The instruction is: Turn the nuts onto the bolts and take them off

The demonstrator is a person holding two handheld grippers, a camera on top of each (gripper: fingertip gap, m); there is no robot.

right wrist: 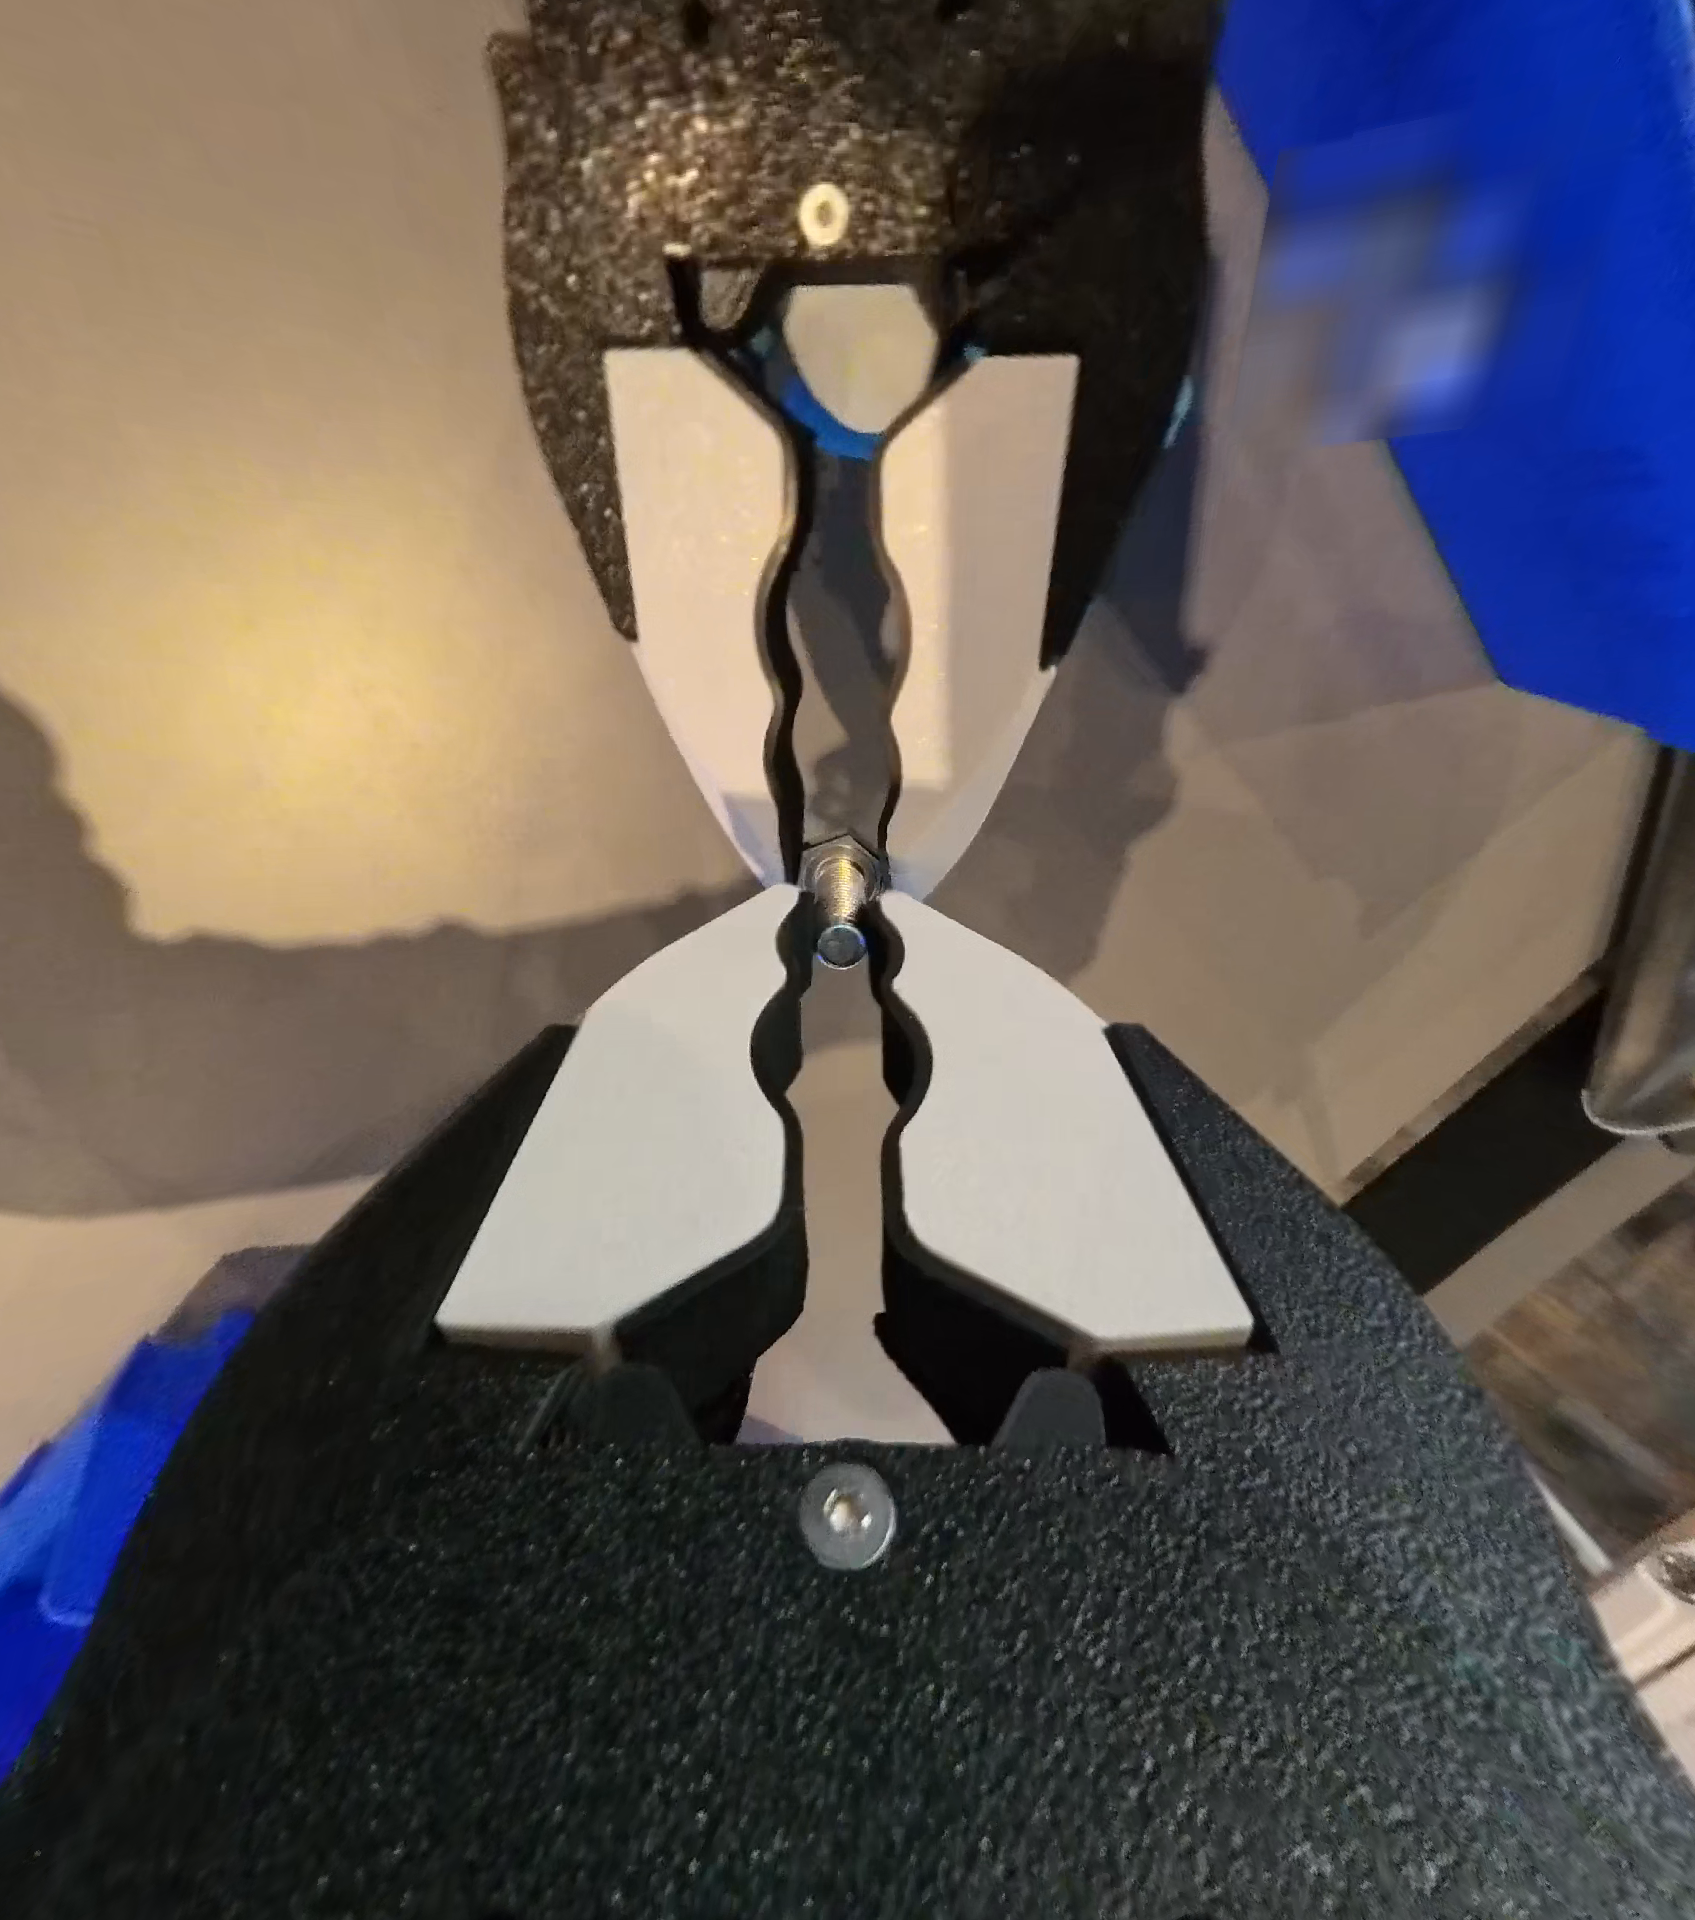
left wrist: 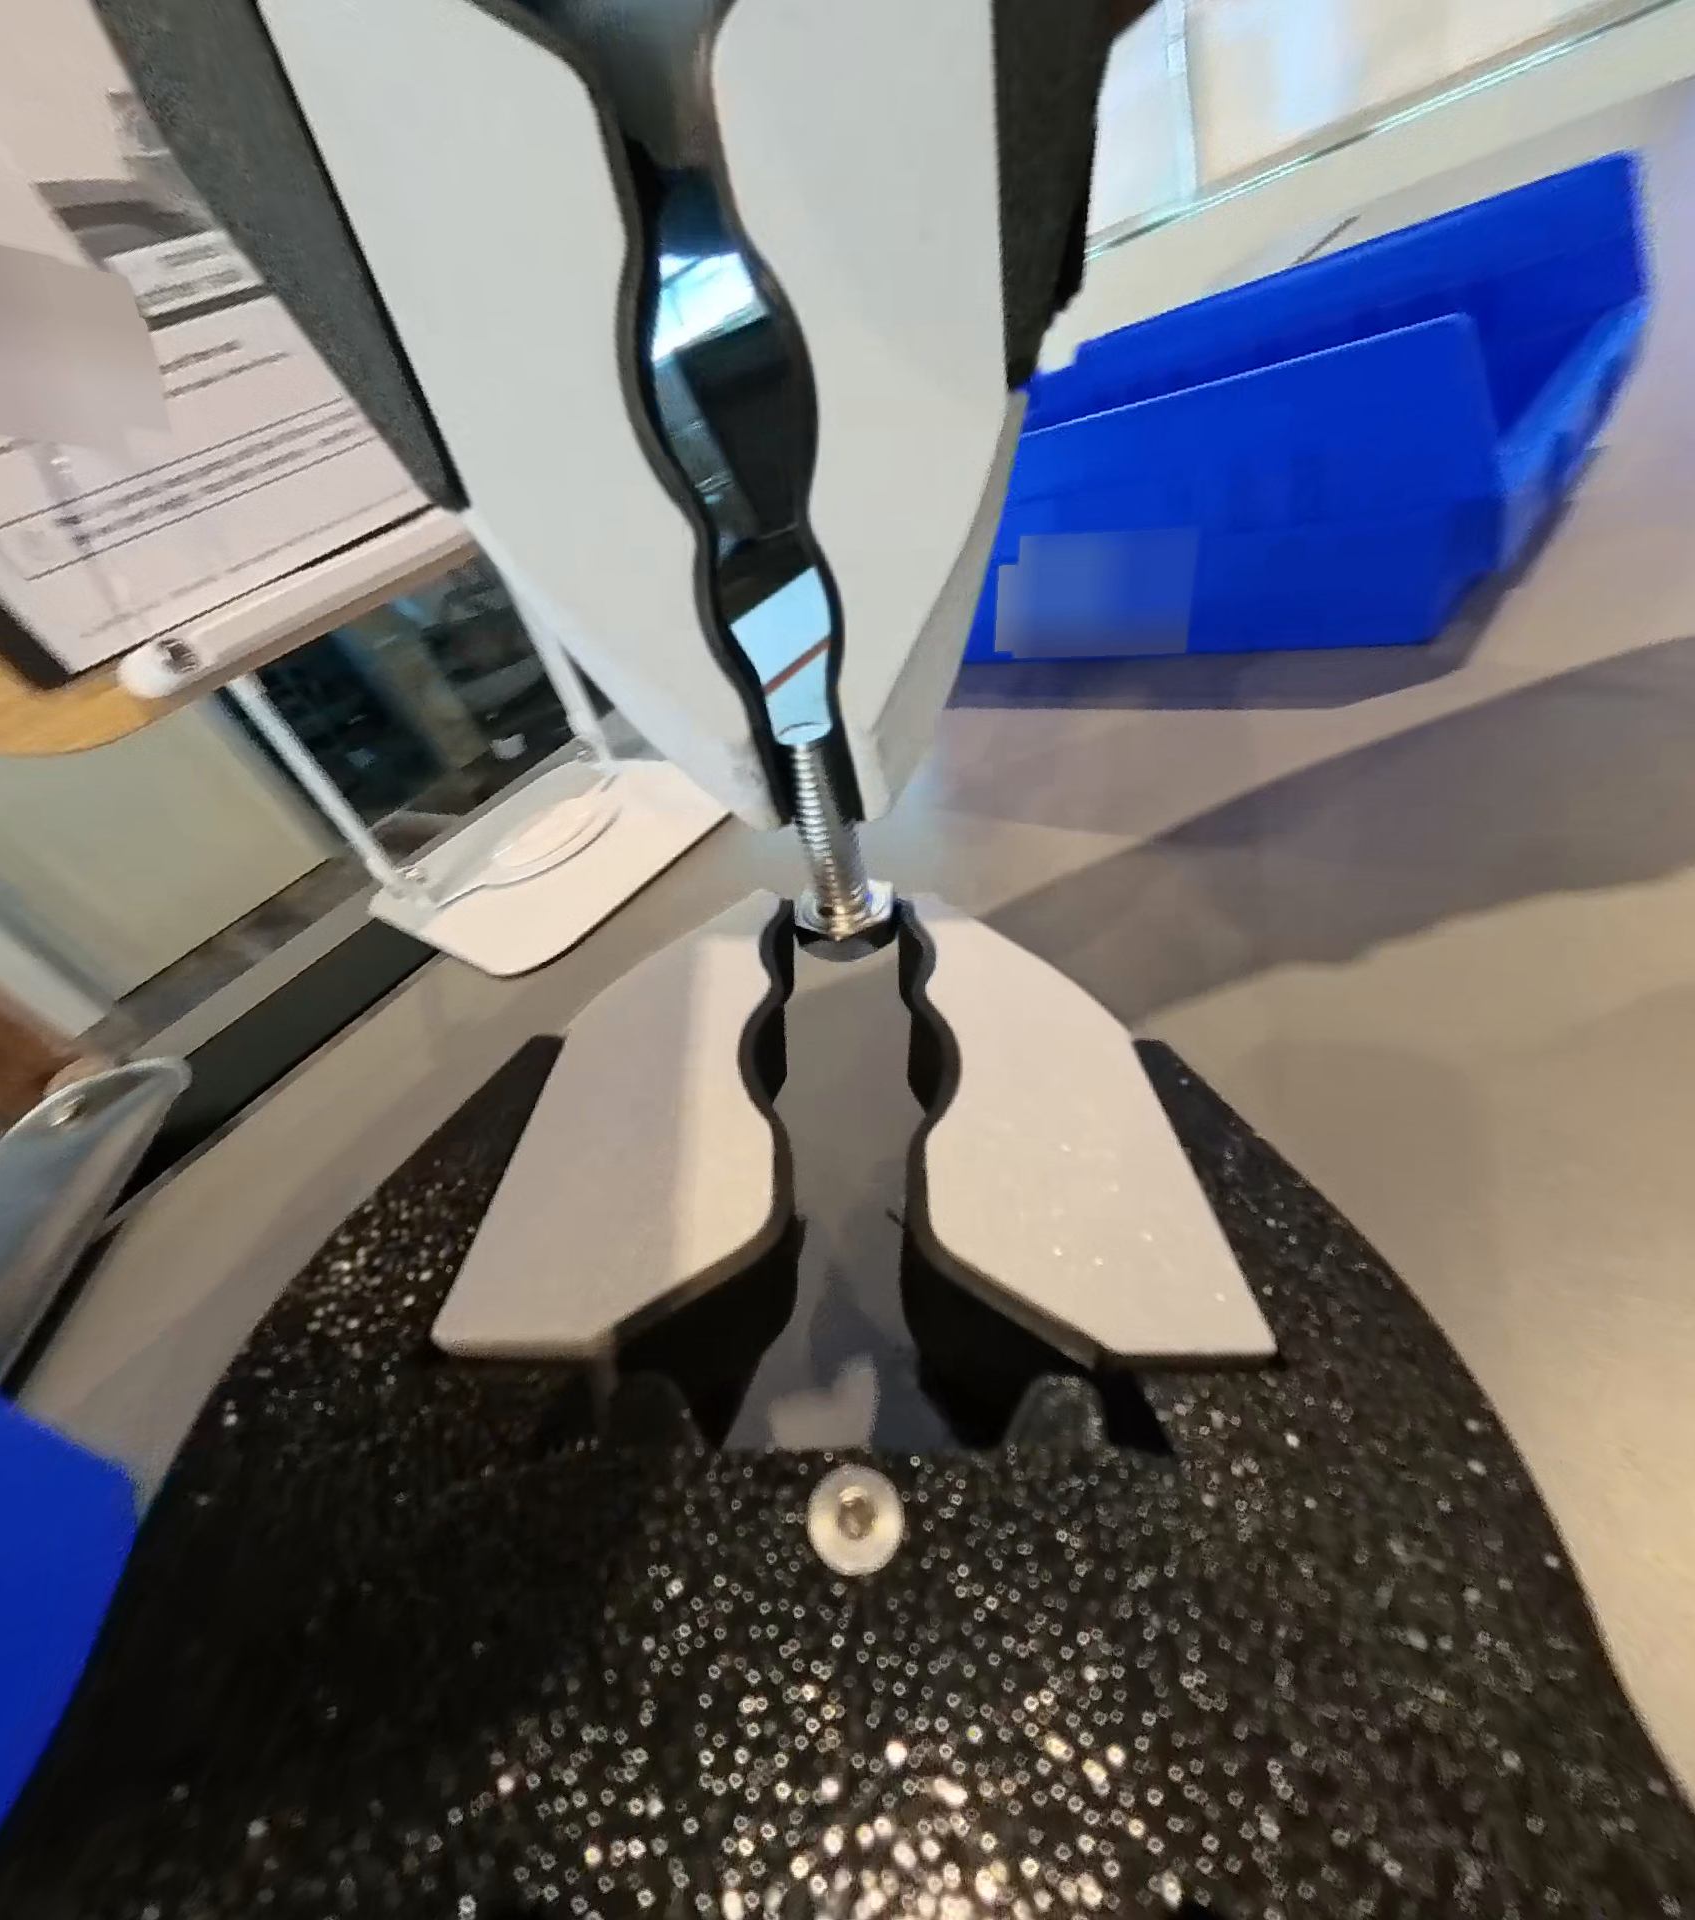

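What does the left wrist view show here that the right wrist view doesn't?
Left wrist view only: a blue bin on the table and a clear stand holding a printed sheet. Right wrist view only: the bolt's head end between the right gripper's tips. Both: the left gripper pinching the nut, threaded on the bolt.

A silver hex nut (left wrist: 840, 928) sits threaded on the end of a slim, bright threaded bolt (left wrist: 819, 823). Seen from the left wrist view, the bolt's shank rises nearly upright and slightly tilted above the nut. From the right wrist view, the bolt (right wrist: 838, 914) points toward the camera, its round head nearest, the nut (right wrist: 841, 854) just behind.
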